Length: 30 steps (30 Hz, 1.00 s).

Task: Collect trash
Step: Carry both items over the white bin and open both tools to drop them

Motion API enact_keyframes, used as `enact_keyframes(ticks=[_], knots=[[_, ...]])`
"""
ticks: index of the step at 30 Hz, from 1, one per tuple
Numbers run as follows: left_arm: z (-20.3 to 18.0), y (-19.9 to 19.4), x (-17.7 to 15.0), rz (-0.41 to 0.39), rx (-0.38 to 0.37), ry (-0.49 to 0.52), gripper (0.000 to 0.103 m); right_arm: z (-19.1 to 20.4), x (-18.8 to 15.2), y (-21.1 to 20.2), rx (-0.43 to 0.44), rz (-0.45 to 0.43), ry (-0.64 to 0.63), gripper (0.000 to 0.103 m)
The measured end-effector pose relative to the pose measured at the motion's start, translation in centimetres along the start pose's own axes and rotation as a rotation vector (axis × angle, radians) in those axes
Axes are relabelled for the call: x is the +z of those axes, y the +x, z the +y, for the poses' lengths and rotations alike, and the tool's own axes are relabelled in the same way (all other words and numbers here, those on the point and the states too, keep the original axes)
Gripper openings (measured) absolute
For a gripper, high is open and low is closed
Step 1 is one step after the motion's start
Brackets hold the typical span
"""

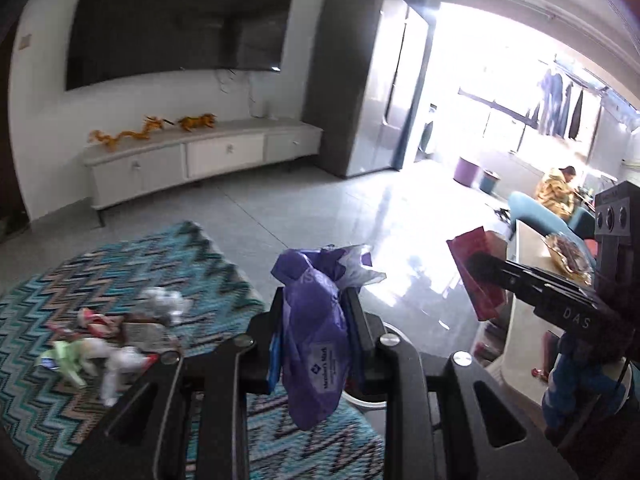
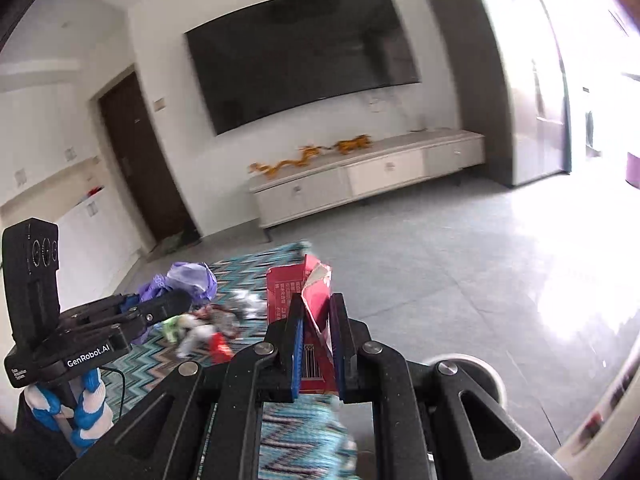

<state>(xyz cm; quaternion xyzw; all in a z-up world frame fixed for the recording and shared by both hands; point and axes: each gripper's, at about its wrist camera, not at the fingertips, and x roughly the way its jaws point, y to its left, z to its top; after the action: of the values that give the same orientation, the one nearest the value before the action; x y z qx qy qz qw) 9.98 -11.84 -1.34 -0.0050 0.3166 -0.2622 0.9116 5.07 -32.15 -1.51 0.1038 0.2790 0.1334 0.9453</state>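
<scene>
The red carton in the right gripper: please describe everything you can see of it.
The red carton is a crushed cardboard box with a torn, open top, white print on its side and a barcode near its bottom. It stands roughly upright, pinched between the fingers of the right gripper, held above the zigzag rug.

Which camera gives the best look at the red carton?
The right wrist view: the red carton sits close up between the right gripper fingers, with its barcode and torn top showing. The left wrist view shows it only from the side, farther off and partly hidden by that gripper.
</scene>
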Motion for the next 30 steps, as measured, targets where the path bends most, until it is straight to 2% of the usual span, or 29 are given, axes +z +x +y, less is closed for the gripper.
enact_keyframes(ticks=[4, 7, 14, 18, 20, 21, 23, 24, 27, 30], knots=[[-3.3, 4.8, 0.7, 0.075, -0.044, 0.029, 0.025, -4.8, -1.0, -0.5, -0.091, 0.005, 0.060, 0.012], [-4.8, 8.8, 0.8, 0.132, -0.046, 0.048, 0.025, -8.3, -2.0, 0.2, -0.130, 0.034, 0.119, 0.012], [-6.9, 17.5, -0.7, 0.275, -0.067, 0.059, 0.028, -15.5, -5.1, 5.7, -0.199, 0.164, 0.238, 0.012], [-7.5, 21.5, -1.3, 0.347, -0.108, 0.041, 0.031, -18.7, -7.4, 9.0, -0.217, 0.241, 0.290, 0.015], [-7.8, 23.0, -1.4, 0.373, -0.140, 0.027, 0.034, -20.0, -8.7, 10.1, -0.223, 0.274, 0.312, 0.019], [-7.9, 23.8, -1.5, 0.383, -0.149, 0.020, 0.043, -20.6, -9.0, 10.6, -0.227, 0.286, 0.320, 0.024], [-7.9, 24.9, -1.6, 0.393, -0.173, -0.001, 0.056, -21.7, -9.4, 12.0, -0.238, 0.310, 0.340, 0.037], [-7.9, 25.3, -1.6, 0.403, -0.189, -0.010, 0.057, -22.2, -9.9, 12.4, -0.252, 0.321, 0.354, 0.047], [-7.6, 25.4, -1.6, 0.404, -0.181, -0.010, 0.057, -23.0, -10.6, 12.7, -0.273, 0.335, 0.376, 0.048], [-7.0, 24.0, -0.9, 0.351, -0.131, 0.010, 0.057, -23.0, -10.7, 12.0, -0.273, 0.324, 0.386, 0.048]])
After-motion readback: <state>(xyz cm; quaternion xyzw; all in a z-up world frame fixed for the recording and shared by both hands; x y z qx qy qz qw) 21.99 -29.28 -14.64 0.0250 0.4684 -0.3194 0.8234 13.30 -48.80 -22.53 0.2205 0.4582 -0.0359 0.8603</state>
